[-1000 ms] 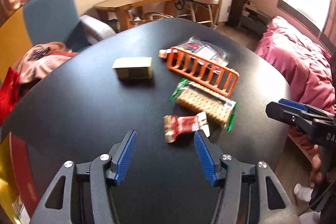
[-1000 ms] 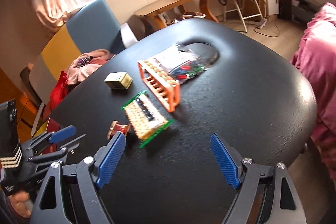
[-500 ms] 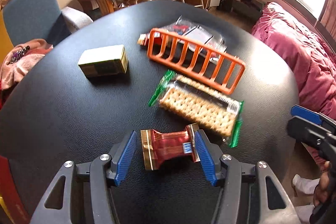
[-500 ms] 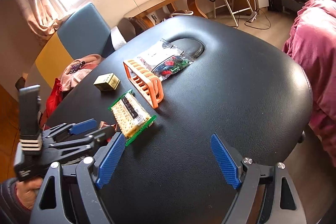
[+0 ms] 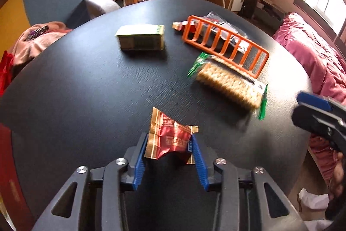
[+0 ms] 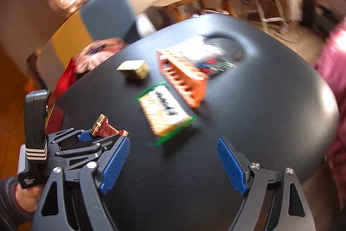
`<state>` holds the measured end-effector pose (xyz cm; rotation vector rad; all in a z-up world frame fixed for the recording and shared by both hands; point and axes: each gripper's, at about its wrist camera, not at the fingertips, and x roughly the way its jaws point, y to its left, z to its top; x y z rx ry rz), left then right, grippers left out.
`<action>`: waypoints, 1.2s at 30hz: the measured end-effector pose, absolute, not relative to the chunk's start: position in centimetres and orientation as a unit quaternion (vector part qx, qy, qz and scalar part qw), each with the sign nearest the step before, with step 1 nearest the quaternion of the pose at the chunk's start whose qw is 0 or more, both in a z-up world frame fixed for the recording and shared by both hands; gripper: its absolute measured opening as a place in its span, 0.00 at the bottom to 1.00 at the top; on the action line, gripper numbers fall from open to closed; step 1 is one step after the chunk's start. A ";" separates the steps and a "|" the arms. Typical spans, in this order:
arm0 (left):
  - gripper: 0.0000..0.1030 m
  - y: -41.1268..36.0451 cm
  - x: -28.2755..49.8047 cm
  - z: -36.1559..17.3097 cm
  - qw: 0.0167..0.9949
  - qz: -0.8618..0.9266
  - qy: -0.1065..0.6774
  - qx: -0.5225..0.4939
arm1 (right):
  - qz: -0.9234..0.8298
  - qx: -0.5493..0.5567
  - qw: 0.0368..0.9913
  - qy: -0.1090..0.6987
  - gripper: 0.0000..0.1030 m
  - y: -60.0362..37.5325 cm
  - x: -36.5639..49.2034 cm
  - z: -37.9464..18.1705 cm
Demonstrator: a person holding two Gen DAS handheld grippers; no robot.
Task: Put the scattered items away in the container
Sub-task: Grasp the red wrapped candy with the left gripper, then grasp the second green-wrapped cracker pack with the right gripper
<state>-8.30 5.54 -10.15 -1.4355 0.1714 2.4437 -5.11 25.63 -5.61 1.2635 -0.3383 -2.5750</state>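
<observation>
1. Left wrist view shows us mid-grasp: the left tongs [image 5: 169, 149] have just been closing, and the red and gold snack packet [image 5: 170, 138] now sits between the blue pads, crumpled where they press on its two ends.
2. We judge the step in hand to be picking this packet off the black bench [image 5: 86, 90] and carrying it to the orange basket [image 5: 225, 44], which stands further along the bench with a clear bag of small items [image 5: 227, 27] lying in or just behind it; we cannot tell which.
3. To do it well, we should keep the squeeze steady; the wrapper is soft and slippery, so it could slide out if we loosen. We lift straight up before swinging across.
4. On the way we must pass above the cracker pack [image 5: 229, 83], which lies touching the basket's near side, and avoid nudging it or the basket.
5. We release only once the packet is over the basket's opening, low enough not to bounce out.
6. The green and gold box [image 5: 140, 40] lies apart to the left, untouched.
7. In the right wrist view, the right tongs [image 6: 173, 163] stand spread wide, holding nothing and touching nothing, above bare bench near the cracker pack.
</observation>
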 end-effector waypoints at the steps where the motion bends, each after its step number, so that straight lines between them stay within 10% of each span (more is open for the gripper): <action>1: 0.38 5.1 -8.1 -10.2 0.148 0.851 0.055 -0.500 | -0.885 0.433 0.139 -0.099 0.76 24.9 -5.6 -5.4; 36: 0.29 -0.2 -4.5 -10.4 0.136 0.865 -0.006 -0.483 | -0.836 0.506 0.169 0.128 0.48 17.9 -10.7 -9.4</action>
